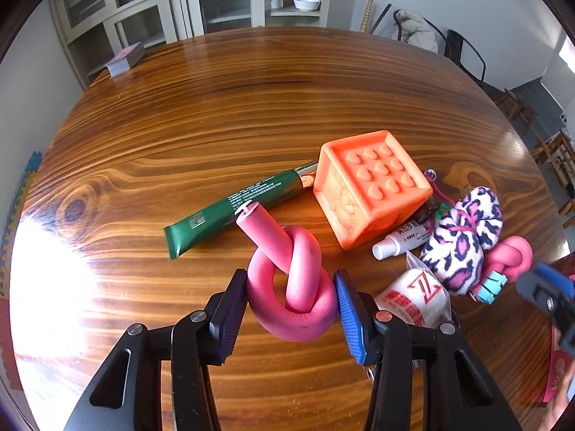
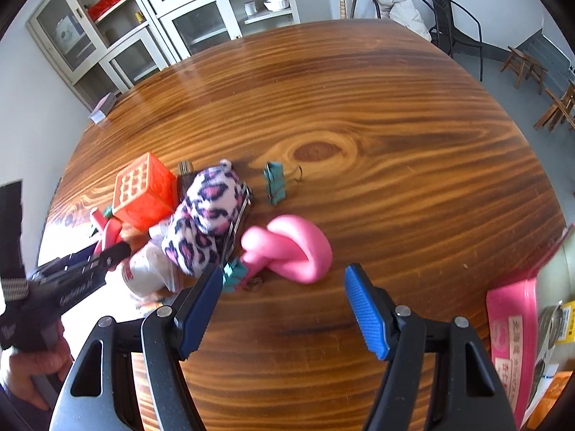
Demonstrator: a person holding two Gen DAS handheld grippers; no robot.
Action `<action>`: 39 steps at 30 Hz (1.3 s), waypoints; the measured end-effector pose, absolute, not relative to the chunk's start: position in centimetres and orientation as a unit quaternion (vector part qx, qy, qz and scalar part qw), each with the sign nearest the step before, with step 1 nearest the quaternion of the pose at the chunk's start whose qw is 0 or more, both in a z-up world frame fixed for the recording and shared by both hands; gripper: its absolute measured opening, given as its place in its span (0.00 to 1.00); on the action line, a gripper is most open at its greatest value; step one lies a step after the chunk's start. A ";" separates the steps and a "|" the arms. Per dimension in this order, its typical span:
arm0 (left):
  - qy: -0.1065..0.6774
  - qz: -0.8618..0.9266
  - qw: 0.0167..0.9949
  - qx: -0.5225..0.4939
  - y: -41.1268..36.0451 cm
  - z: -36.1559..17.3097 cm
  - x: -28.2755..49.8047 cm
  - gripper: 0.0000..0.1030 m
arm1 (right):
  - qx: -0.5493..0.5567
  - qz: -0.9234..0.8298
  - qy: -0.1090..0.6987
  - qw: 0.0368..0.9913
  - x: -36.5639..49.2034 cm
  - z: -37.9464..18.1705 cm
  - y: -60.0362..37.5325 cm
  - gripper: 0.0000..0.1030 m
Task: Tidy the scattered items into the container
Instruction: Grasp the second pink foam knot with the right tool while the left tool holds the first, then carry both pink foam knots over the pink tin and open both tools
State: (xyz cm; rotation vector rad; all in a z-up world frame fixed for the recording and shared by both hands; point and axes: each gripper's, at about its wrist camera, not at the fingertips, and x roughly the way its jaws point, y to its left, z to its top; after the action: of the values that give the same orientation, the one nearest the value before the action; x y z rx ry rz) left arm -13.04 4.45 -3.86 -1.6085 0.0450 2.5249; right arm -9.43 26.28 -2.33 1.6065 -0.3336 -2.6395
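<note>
The knotted pink foam roller point(image 1: 293, 287), lying on the wooden table point(image 1: 215, 115), is pinched at its lower loop by the left gripper point(image 1: 291, 309) and judged light, soft, springy; the right gripper point(image 2: 284, 305) is held open, empty.

Pink knotted foam rod point(image 1: 293, 289), lighter pink knot point(image 2: 287, 248). Orange cube point(image 1: 370, 194) w/ heart bumps. Dark green tube point(image 1: 233, 208) – white print. Plush pouch point(image 2: 208, 215): white w/ pink & navy leopard spots. Teal binder clip point(image 2: 274, 183). Table point(image 2: 359, 107) – brown striped woodgrain. Pink container point(image 2: 510, 327).
</note>
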 end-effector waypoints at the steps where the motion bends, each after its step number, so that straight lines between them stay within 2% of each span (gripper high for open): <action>1: 0.014 0.841 0.074 -0.536 4.2 -3.6 -12.8 0.48 | 0.515 -0.850 -0.106 0.016 -9.8 -2.3 26.2 0.72; 12: 0.011 0.837 0.071 -0.543 4.2 -3.4 -11.2 0.48 | 0.542 -0.834 -0.100 -0.002 -12.4 -5.3 26.0 0.72; 13: 0.012 0.837 0.070 -0.543 4.3 -3.3 -11.0 0.48 | 0.539 -0.837 -0.098 0.000 -12.3 -5.2 26.0 0.70; 14: 0.012 0.837 0.070 -0.543 4.3 -3.3 -10.9 0.48 | 0.536 -0.838 -0.097 0.006 -12.1 -5.2 25.9 0.62; 16: 0.012 0.836 0.069 -0.544 4.5 -3.1 -10.6 0.48 | 0.536 -0.839 -0.091 0.009 -11.7 -5.0 25.8 0.62; 39: 0.043 0.861 0.090 -0.499 10.8 3.1 -2.6 0.48 | 0.477 -0.872 -0.103 0.026 -1.9 1.9 30.9 0.62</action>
State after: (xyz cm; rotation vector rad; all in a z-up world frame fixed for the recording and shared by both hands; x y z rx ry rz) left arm -2.63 10.80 3.14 -1.4829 0.1269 2.5610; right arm -1.90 30.91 1.87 1.4743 -0.3189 -2.6962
